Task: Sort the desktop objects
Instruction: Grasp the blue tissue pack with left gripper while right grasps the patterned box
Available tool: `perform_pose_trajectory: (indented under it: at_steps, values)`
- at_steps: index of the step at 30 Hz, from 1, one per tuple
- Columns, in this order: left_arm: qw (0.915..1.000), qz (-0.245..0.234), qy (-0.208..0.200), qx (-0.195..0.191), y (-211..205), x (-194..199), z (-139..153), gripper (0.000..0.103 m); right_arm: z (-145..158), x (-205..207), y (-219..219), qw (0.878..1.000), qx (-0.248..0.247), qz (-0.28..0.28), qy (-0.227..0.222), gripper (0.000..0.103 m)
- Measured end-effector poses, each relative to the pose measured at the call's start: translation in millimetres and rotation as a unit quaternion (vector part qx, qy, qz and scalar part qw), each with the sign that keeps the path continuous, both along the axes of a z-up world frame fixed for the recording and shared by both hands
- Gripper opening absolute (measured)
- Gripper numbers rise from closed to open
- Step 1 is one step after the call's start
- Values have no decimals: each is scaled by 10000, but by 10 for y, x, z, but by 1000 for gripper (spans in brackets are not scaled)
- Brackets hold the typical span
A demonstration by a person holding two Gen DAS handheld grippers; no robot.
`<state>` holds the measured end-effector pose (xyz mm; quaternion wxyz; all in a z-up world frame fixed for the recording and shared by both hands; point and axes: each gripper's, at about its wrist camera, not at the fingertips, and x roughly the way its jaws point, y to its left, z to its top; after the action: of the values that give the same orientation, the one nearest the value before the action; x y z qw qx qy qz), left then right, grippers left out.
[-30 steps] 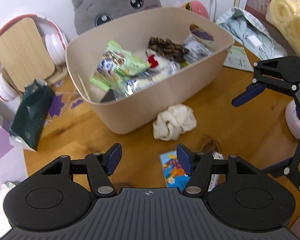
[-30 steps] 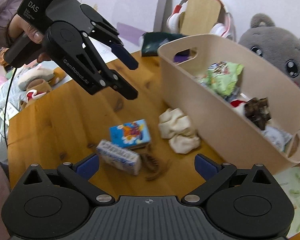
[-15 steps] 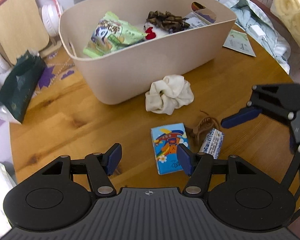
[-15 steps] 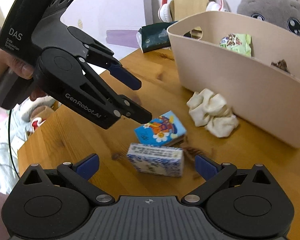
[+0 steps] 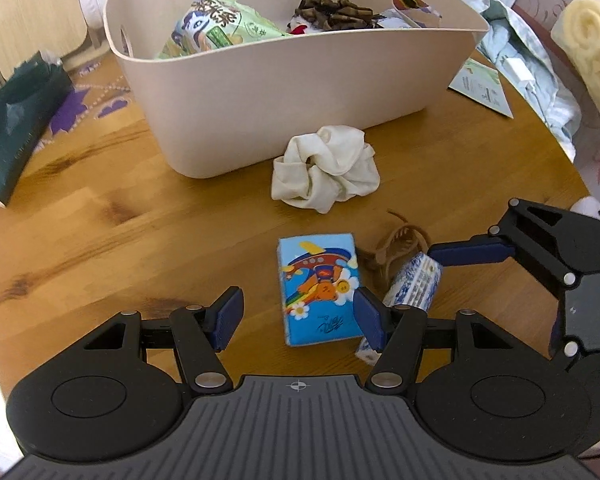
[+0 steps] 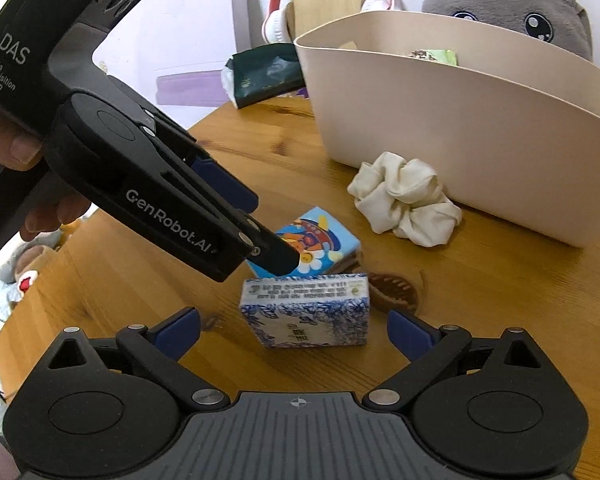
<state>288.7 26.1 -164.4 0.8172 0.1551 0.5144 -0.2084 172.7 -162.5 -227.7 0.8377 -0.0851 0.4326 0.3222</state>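
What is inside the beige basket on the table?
In the beige basket a green snack bag and a brown bow show above the rim. Whatever lies lower is hidden by its front wall.

On the side of the left gripper [image 6: 260,232] we read "GenRobot.AI" in pale letters along its black arm, and higher up on its body "DAS" with "Data Acquisition System" in small type beneath. The blue-and-white patterned pack [image 6: 306,310] carries printed lines and a character on its faces, too small for us to read. The green snack bag [image 5: 216,24] in the beige bin [image 5: 300,92] shows large characters we cannot make out.
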Motion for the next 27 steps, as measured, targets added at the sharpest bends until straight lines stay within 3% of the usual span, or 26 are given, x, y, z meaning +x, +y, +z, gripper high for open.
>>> perform_pose_trajectory:
  at_steps: [5,9,15,23,26,27]
  values:
    - [9996,147,174,-139,-77,47,-75,62,-22,39,-28,9999,-58,-66,-79,101]
    - [9996,240,112,136,-140,52,-161,62,-43,67,-29,9998,-127,-73,-94,96]
    - [9993,352,49,83,-129,74,-178,59,-58,84,-77,9998,-135,-134,-83,88]
    - [9987,502,26,127,-53,116,-163,59,-60,35,-19,9998,-35,-183,-78,88]
    - [9987,478,0,194,-48,112,-161,53,-77,29,4,9996,-48,-291,-42,80]
    - [9986,478,-12,231,-48,107,-159,49,-90,32,7,9994,-69,-352,-1,73]
